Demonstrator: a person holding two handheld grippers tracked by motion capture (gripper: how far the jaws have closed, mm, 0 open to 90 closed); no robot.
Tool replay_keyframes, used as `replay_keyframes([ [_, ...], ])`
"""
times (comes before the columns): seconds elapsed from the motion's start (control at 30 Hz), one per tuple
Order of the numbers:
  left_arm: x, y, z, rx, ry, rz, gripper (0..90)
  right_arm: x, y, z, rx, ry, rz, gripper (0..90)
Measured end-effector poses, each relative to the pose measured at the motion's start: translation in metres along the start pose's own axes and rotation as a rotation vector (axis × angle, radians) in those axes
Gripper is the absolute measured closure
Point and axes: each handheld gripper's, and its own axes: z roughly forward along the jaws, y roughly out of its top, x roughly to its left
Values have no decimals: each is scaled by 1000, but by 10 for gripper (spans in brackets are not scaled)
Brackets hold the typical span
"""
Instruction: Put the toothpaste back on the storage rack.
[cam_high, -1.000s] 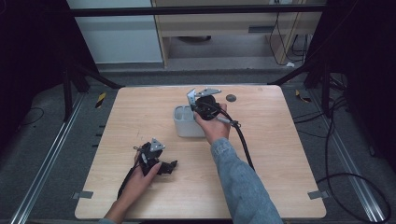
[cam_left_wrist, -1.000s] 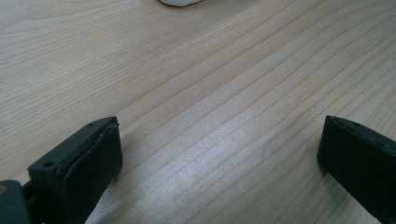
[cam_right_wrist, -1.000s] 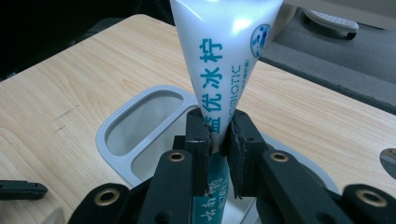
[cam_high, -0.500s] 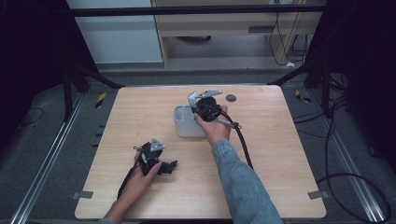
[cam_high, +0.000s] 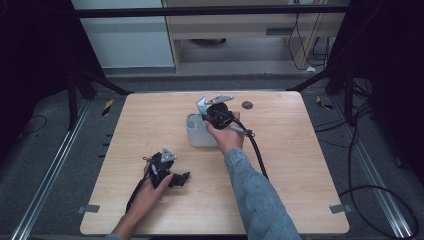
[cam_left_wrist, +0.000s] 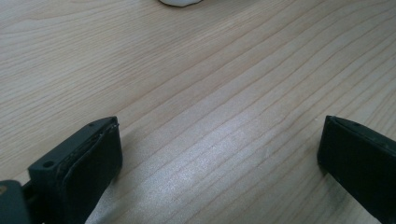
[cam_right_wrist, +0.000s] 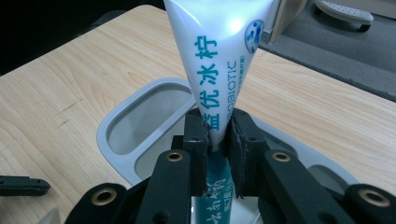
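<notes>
Toothpaste tube: white with teal lettering, standing nearly upright and widening toward its flat end at the top; its lower part is hanging over the grey holder.
Right gripper: clenching the tube between both pads, low on its body; in the high view it is poised over the holder.
Grey holder: a shallow moulded caddy with rounded compartments, sitting on the table's far middle.
Step in hand: judged to be lowering the tube into a compartment.
Next move: calling for a straight descent into the opening beneath the tube, then a release.
Left gripper: resting released, jaws wide apart over bare wood.
Table: pale wood.
</notes>
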Motion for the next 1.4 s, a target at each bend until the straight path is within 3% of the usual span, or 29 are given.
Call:
replay_keyframes([
  [1.4, 0, 0, 0, 0, 1, 4, 0, 3, 7, 10, 54, 22, -17, 768],
])
